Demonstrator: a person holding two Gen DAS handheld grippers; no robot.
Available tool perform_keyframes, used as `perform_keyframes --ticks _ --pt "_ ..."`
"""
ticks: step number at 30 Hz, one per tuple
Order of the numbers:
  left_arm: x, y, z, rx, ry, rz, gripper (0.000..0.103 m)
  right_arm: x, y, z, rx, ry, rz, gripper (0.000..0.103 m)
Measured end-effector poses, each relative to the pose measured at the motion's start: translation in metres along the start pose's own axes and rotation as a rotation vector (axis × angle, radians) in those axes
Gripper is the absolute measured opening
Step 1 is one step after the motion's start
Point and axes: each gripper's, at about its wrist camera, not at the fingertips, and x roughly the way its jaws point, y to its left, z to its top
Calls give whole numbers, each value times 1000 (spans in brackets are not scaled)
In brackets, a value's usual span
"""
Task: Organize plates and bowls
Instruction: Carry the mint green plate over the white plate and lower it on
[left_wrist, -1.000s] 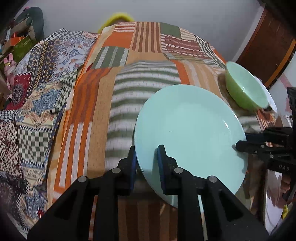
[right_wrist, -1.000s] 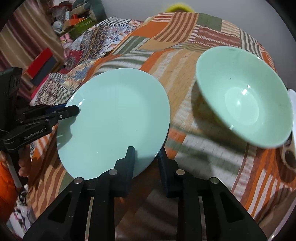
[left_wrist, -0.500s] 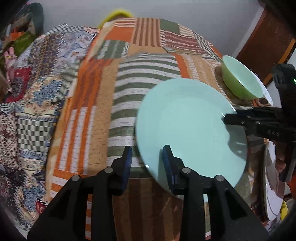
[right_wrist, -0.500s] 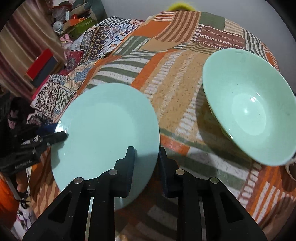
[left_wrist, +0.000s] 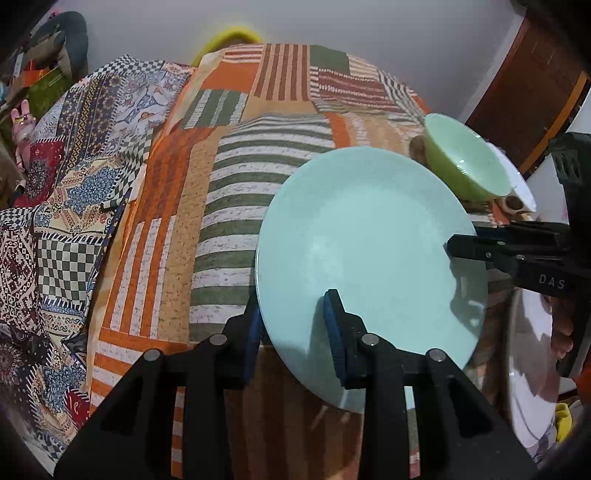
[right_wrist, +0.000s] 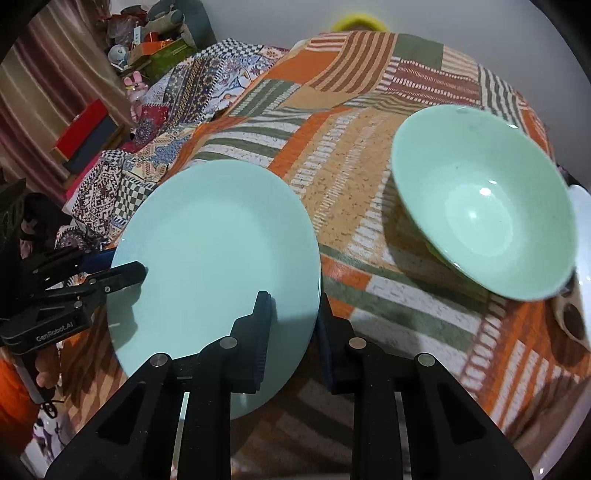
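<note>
Patchwork cloth (left_wrist: 236, 206): both tools straddle plate (left_wrist: 369, 236) rim, spread; L tool (left_wrist: 293, 332) re-engaged vs .5s ago.

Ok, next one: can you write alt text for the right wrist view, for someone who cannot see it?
A pale mint plate sits between the fingers of the right gripper at its near edge, while the left gripper straddles its far left rim. To the right, a mint green bowl rests on a striped patchwork cloth.

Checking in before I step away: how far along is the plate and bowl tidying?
Nothing looks stacked yet. In hand: the pale plate, with the left gripper and right gripper each straddling its rim above the patchwork cloth. Left: the green bowl, sitting apart.
</note>
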Motion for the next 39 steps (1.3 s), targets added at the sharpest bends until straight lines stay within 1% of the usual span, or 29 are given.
perform_keyframes --ticks 9,19,32,39 --pt "-33 -30 -3 13 -40 -19 31 -43 -6 -15 31 -67 -5 21" --pt "-72 -59 -13 34 -84 -16 31 -71 -5 -36 41 -105 4 21" --pt "-86 -104 -37 59 -82 -25 31 -99 -22 -79 95 -119 16 21" --pt "-88 -130 -50 84 -72 -39 31 -111 -33 -104 119 -116 3 21"
